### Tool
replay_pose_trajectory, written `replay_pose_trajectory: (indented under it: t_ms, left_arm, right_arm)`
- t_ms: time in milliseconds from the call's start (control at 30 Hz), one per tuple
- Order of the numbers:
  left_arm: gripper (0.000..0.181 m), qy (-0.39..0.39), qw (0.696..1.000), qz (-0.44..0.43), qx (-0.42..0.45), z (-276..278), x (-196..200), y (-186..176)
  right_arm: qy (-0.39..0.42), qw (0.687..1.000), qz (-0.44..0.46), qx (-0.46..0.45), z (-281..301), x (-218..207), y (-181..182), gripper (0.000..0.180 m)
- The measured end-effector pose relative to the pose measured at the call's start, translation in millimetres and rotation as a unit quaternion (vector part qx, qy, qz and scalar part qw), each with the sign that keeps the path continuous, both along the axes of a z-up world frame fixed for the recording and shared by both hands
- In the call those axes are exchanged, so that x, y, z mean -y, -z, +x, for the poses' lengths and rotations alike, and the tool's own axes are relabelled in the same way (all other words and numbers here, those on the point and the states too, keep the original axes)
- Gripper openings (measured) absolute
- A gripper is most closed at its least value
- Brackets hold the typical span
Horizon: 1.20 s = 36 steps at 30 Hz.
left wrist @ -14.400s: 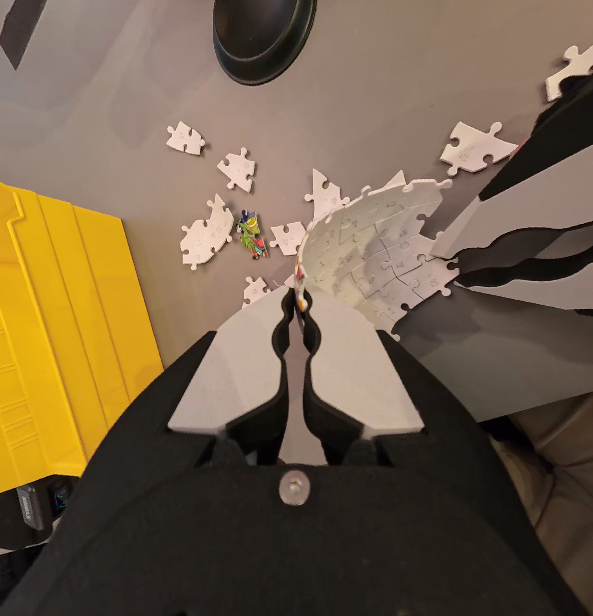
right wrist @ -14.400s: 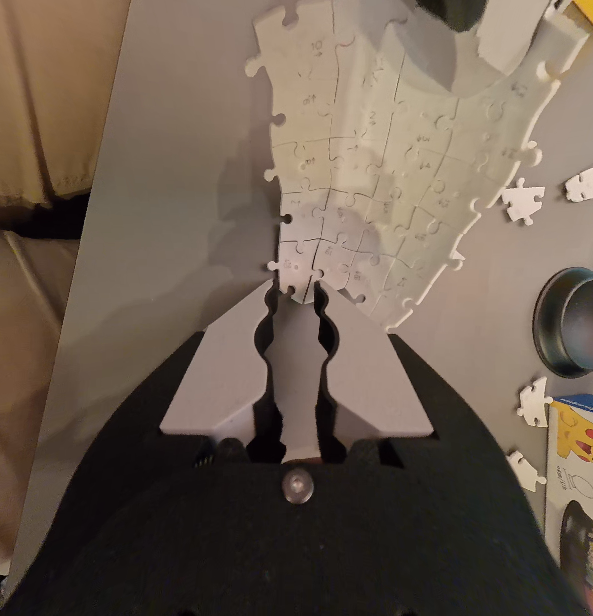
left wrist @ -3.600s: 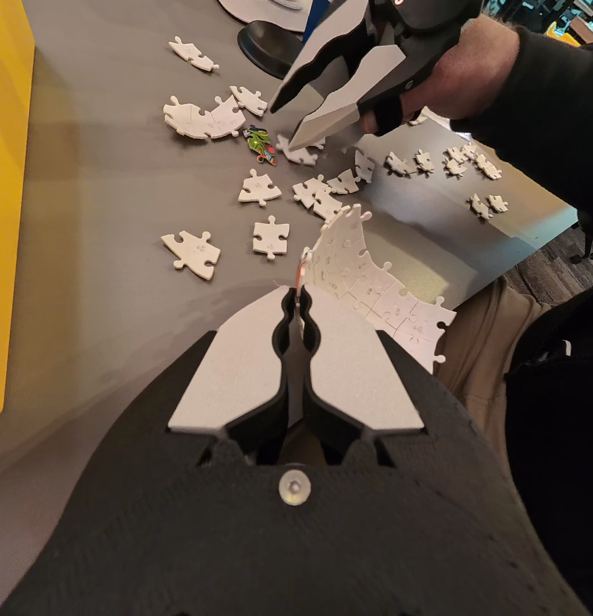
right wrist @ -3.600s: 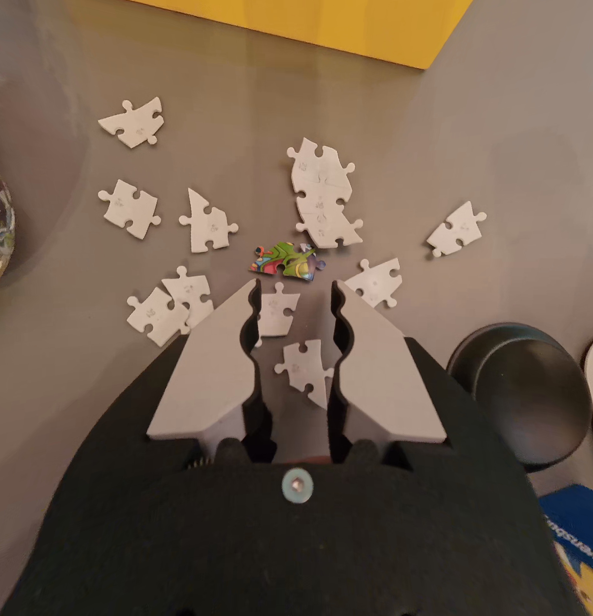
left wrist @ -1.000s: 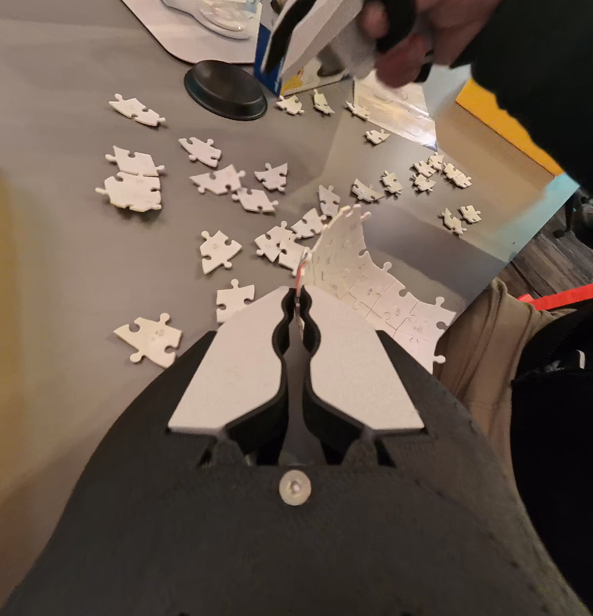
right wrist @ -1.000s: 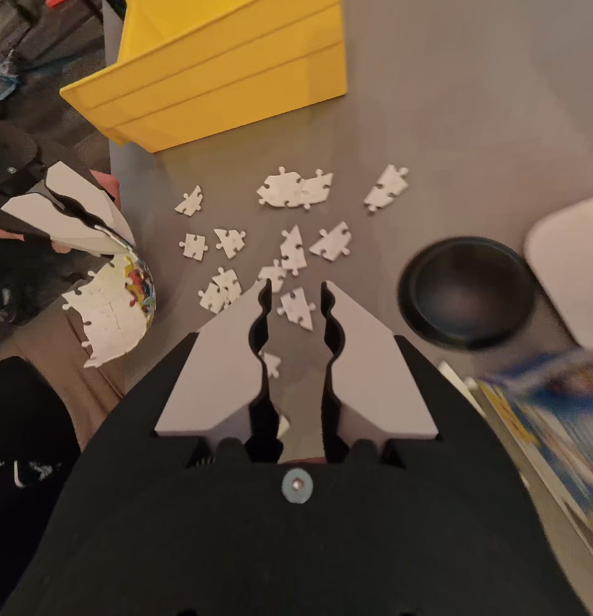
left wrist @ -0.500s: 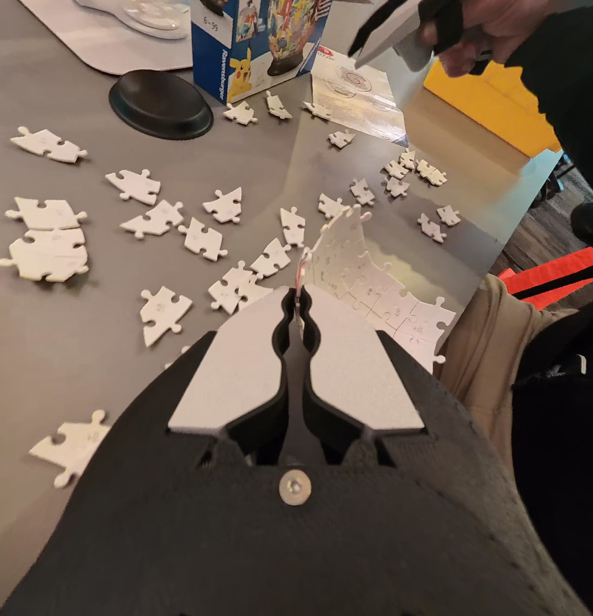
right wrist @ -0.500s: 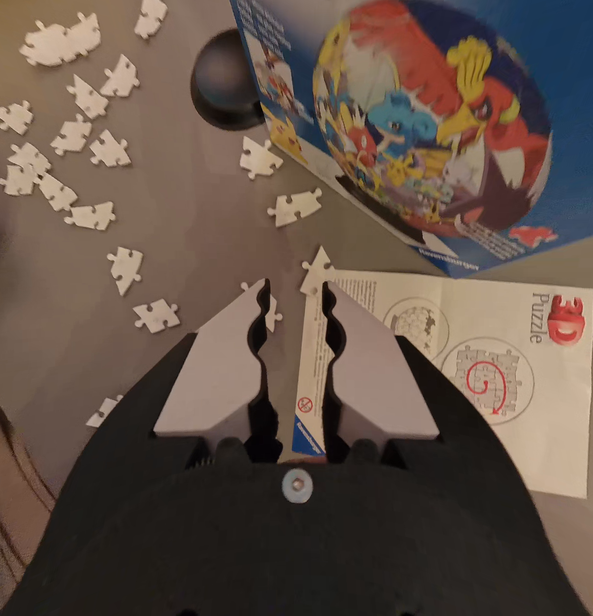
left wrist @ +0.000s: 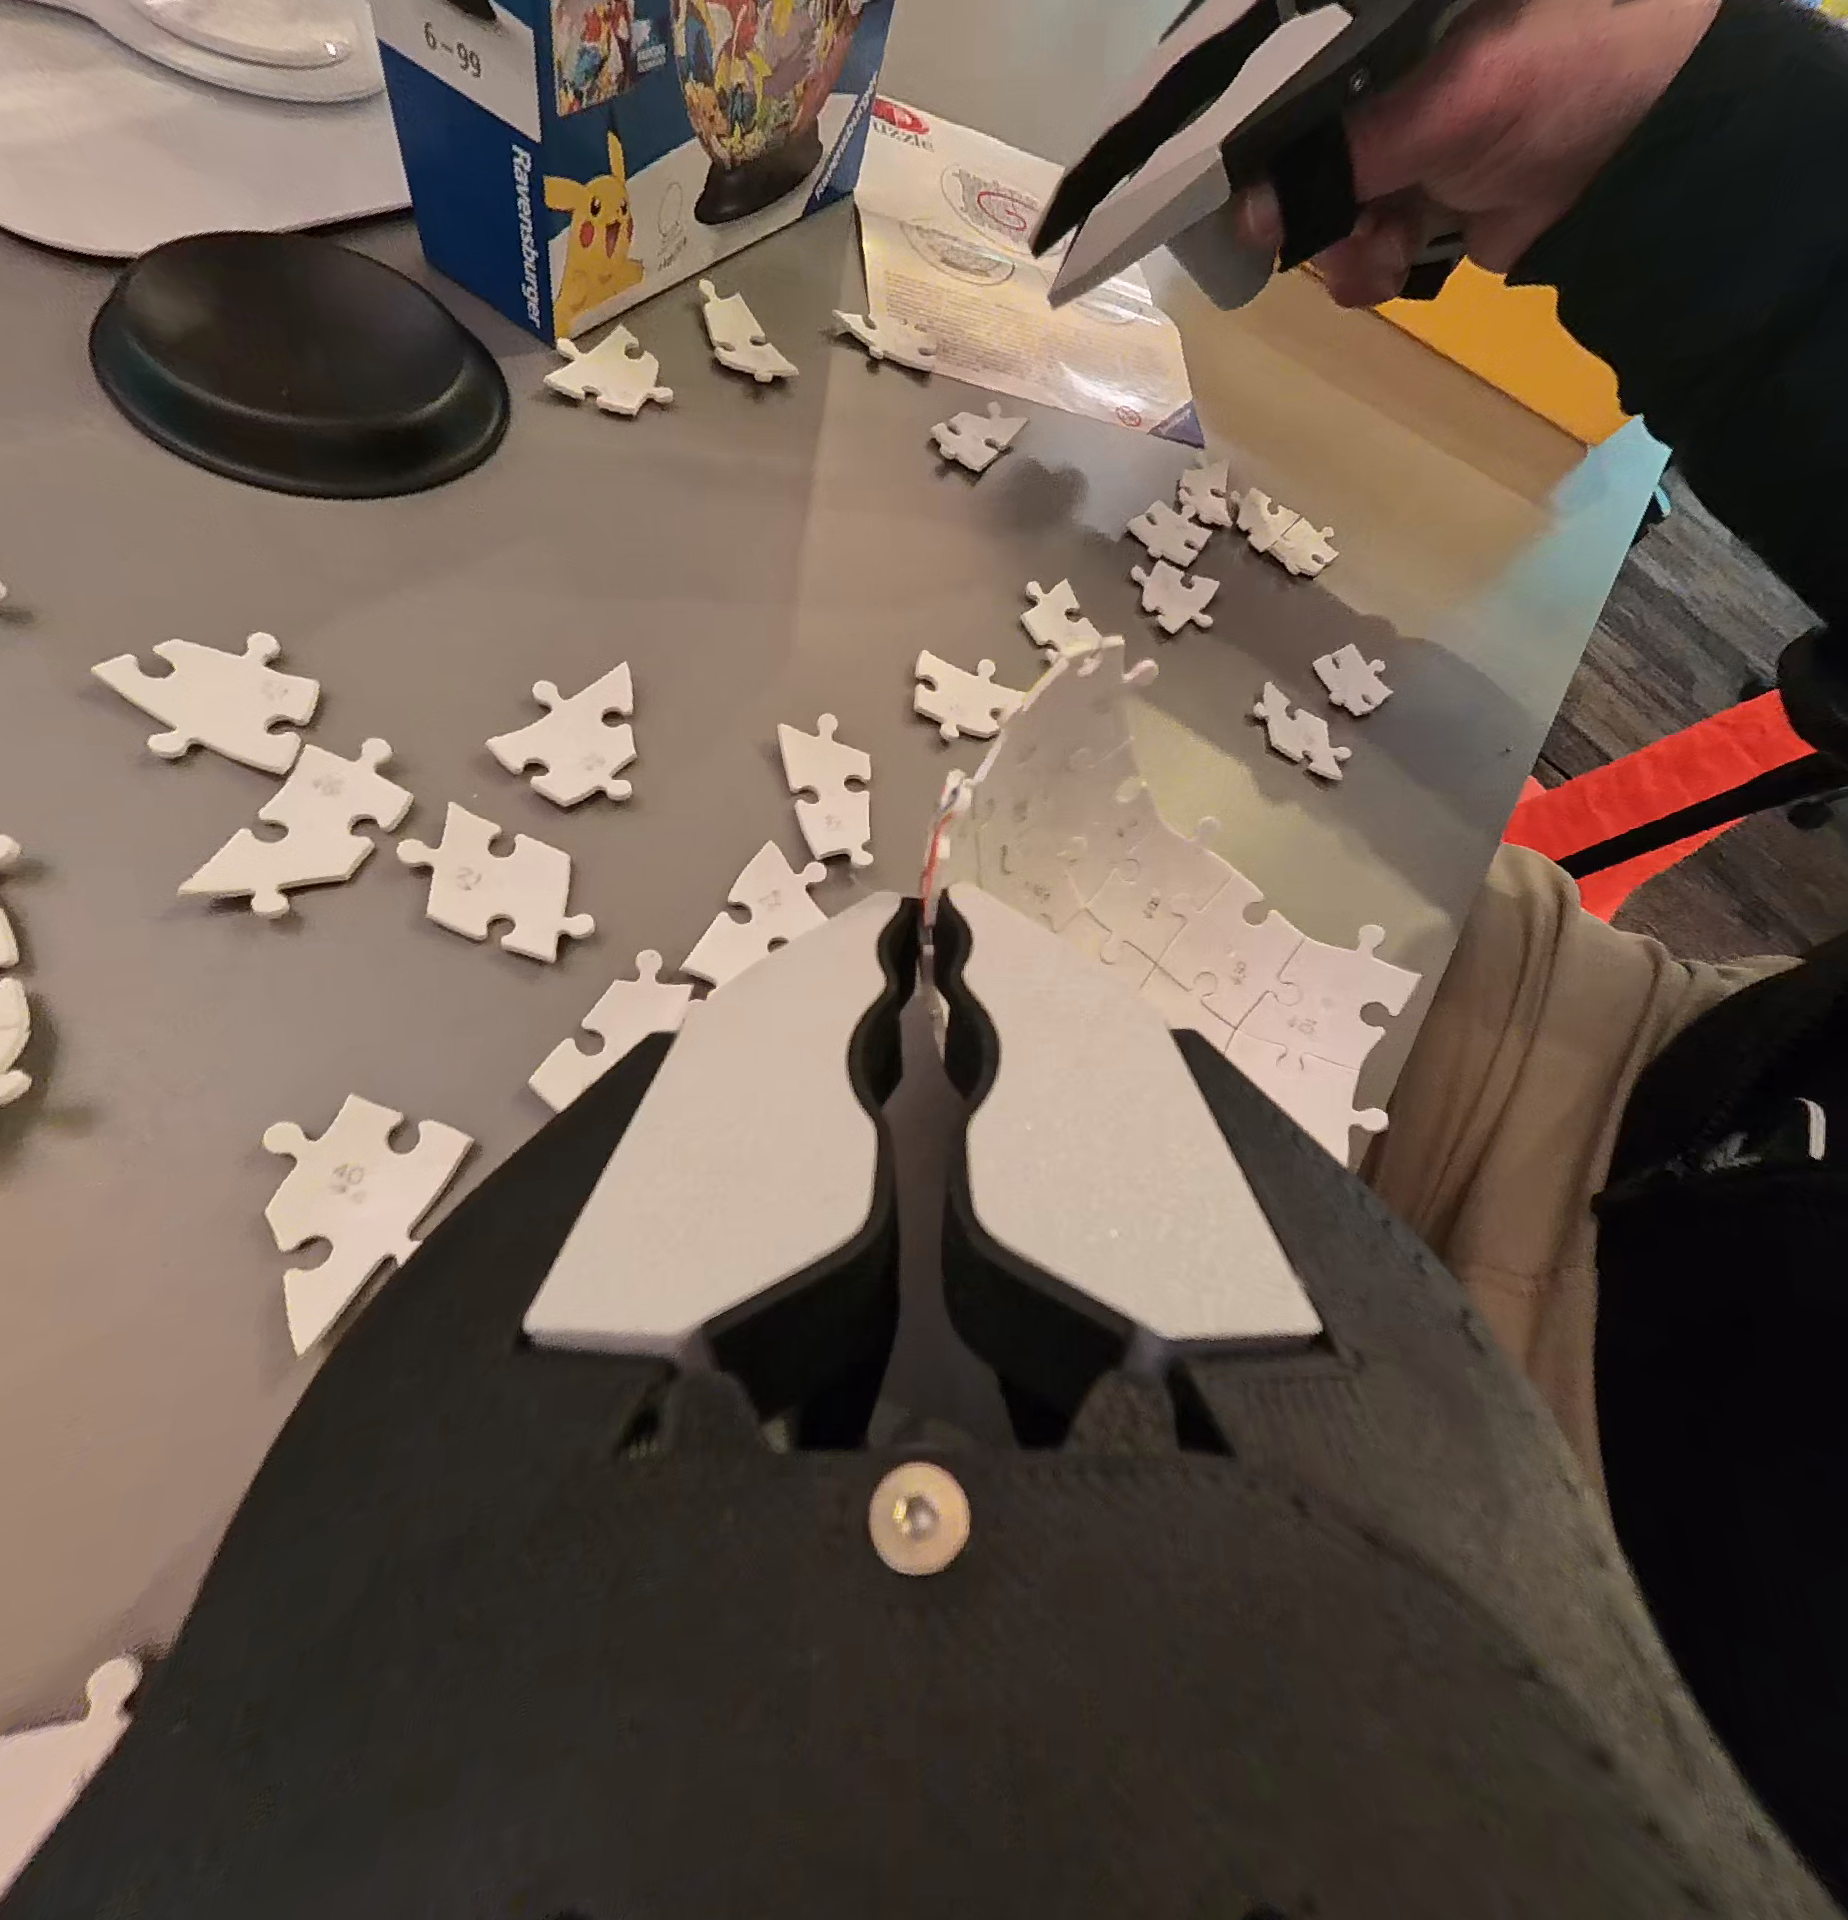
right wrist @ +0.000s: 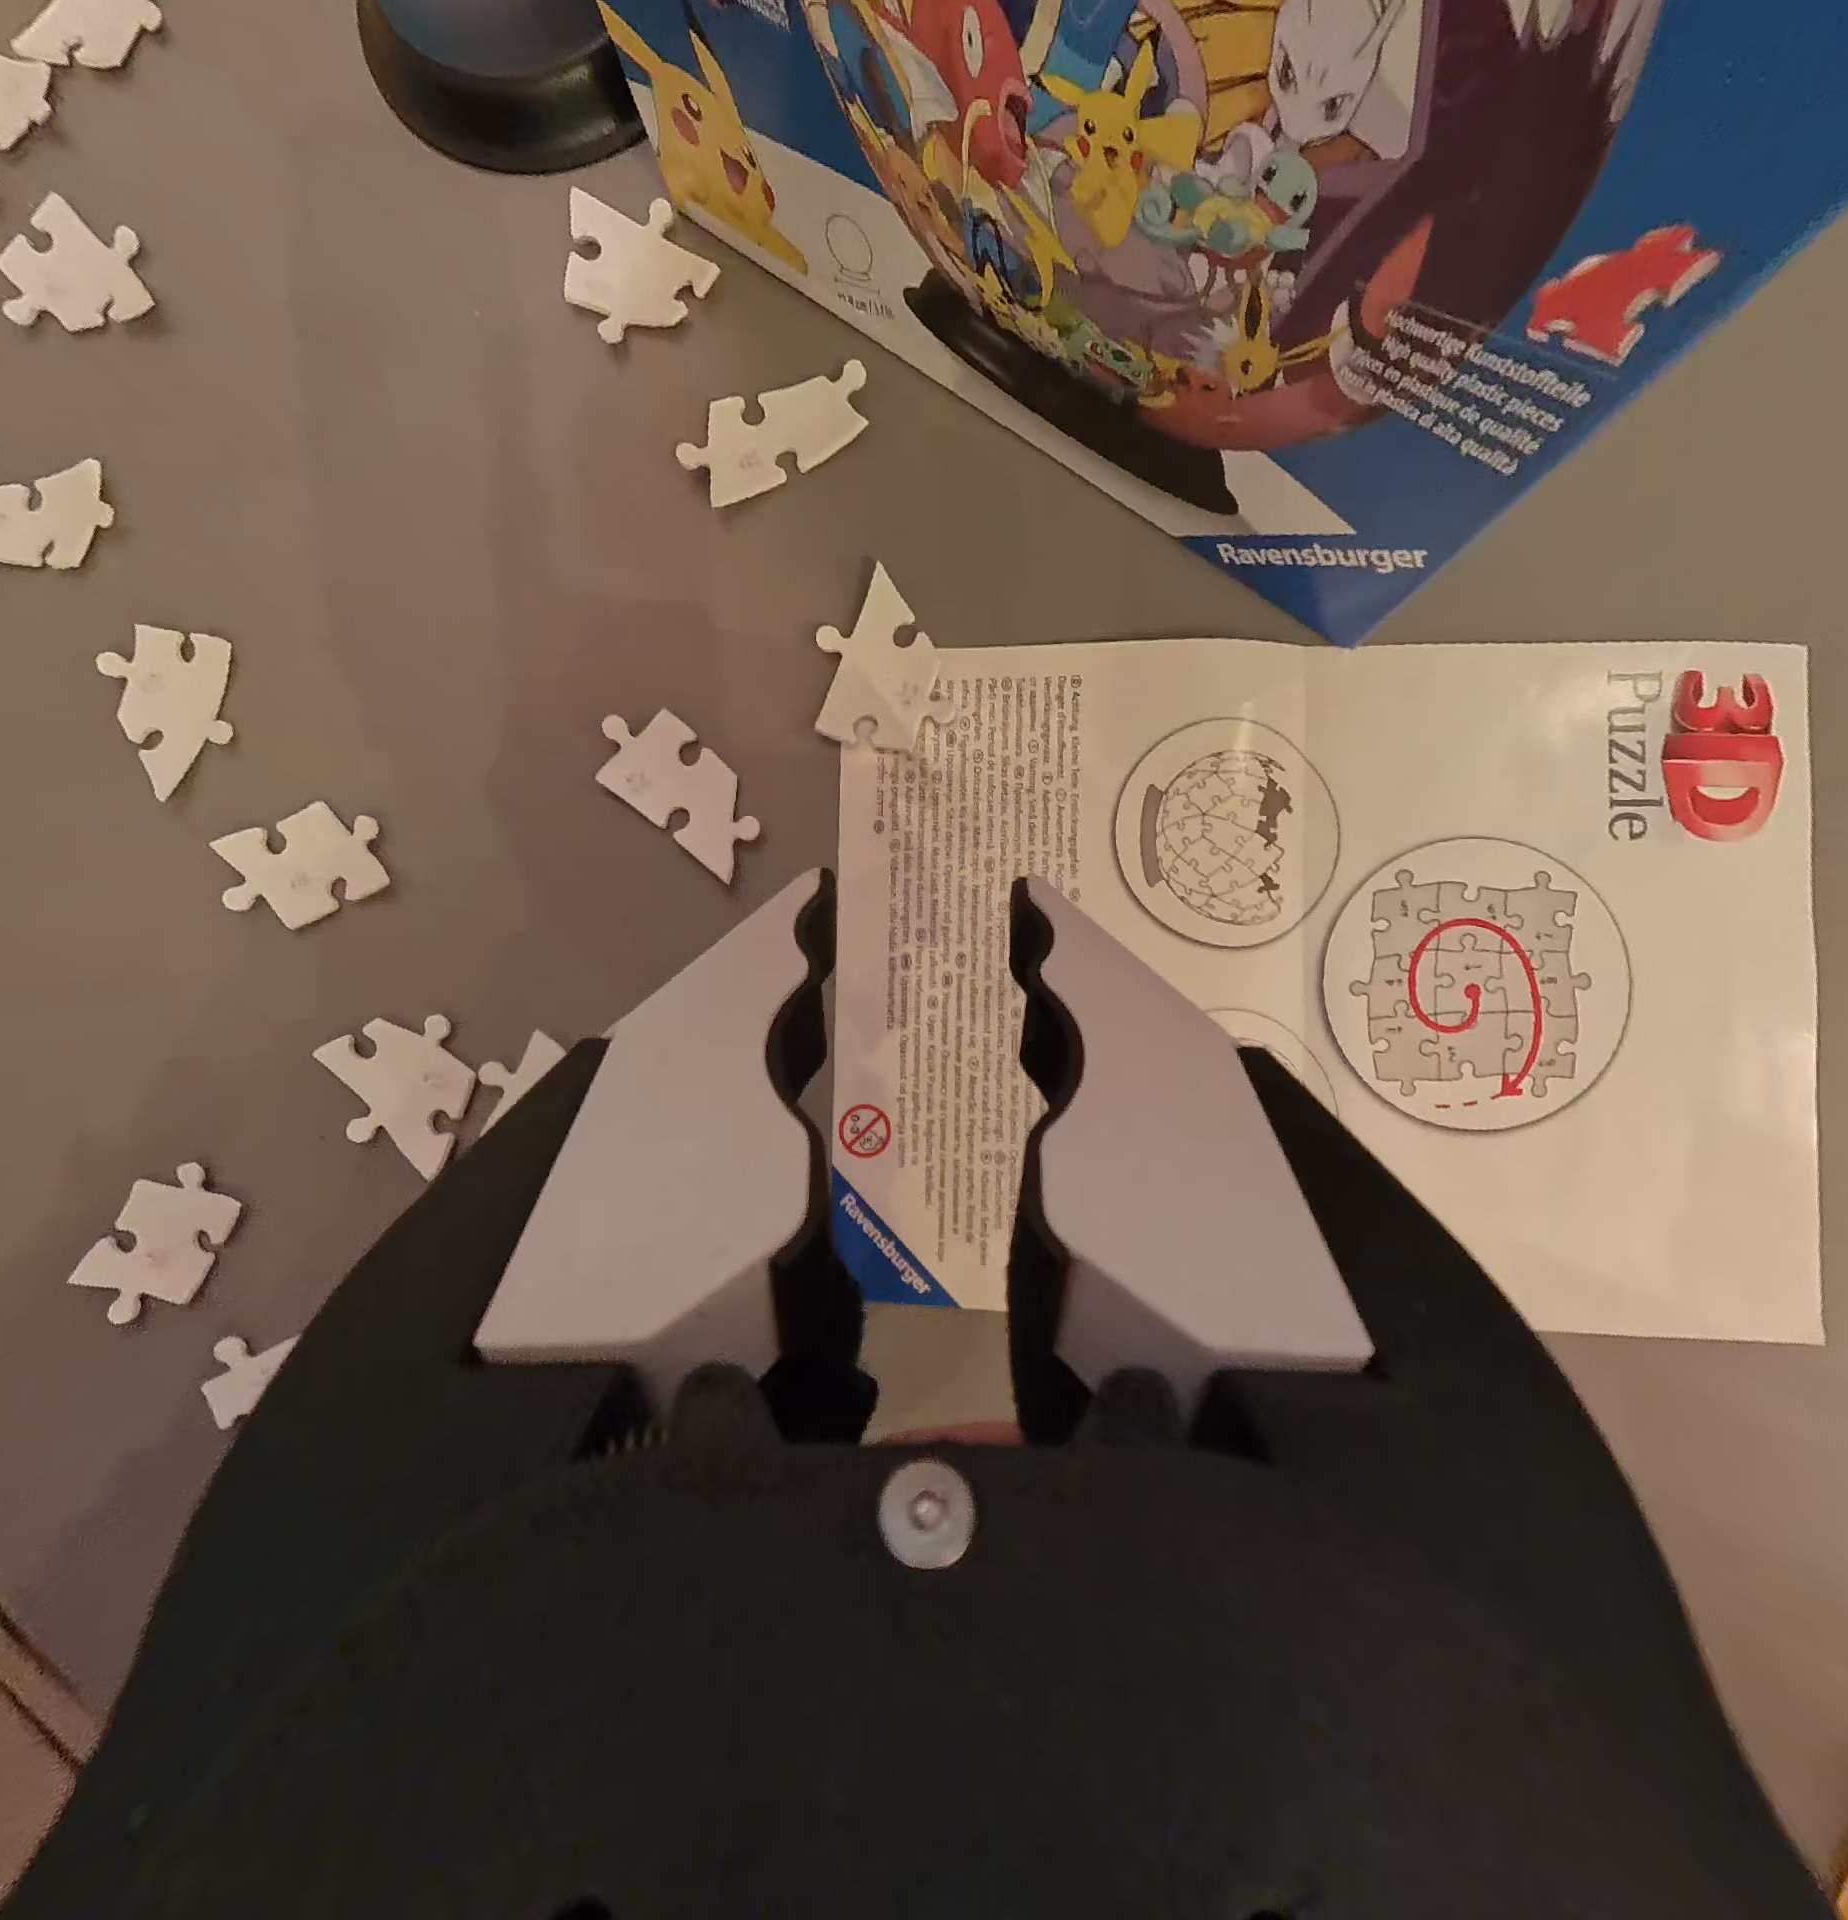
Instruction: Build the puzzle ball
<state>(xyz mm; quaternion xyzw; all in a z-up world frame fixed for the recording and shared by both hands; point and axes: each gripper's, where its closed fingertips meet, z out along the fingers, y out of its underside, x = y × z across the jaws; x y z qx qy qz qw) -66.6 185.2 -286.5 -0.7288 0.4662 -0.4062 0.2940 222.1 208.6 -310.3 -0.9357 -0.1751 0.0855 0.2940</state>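
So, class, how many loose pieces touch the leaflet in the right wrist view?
1: a triangular white piece overlapping the leaflet's top-left corner. The right gripper hides part of the leaflet, so more may be hidden.

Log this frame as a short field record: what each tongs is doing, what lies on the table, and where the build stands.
left tongs: shut on the edge of the curved assembled section, held above the table's near edge
right tongs: open, empty, above the instruction leaflet
loose pieces: many, white side up, scattered on the grey table
box: blue, beside the leaflet
black stand: empty, left of the box
build: partial shell only
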Motion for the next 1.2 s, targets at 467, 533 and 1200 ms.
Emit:
replay_pose_trajectory:
  t_ms: [467,533,1200]
  left_arm:
    - [0.003,0.007,1.000,-0.003,-0.004,-1.5,1.2,1.7]
    - [0.002,0.007,1.000,-0.001,-0.004,-1.3,0.8,0.7]
    - [0.003,0.027,1.000,0.004,-0.007,10.9,7.1,-0.1]
  right_arm:
    - [-0.019,1.000,-0.018,-0.009,-8.4,36.6,6.4,0.028]
    - [-0.019,1.000,-0.019,-0.003,-7.1,43.0,6.3,0.028]
    - [-0.050,0.996,-0.078,0.009,-2.4,110.0,16.0,0.024]
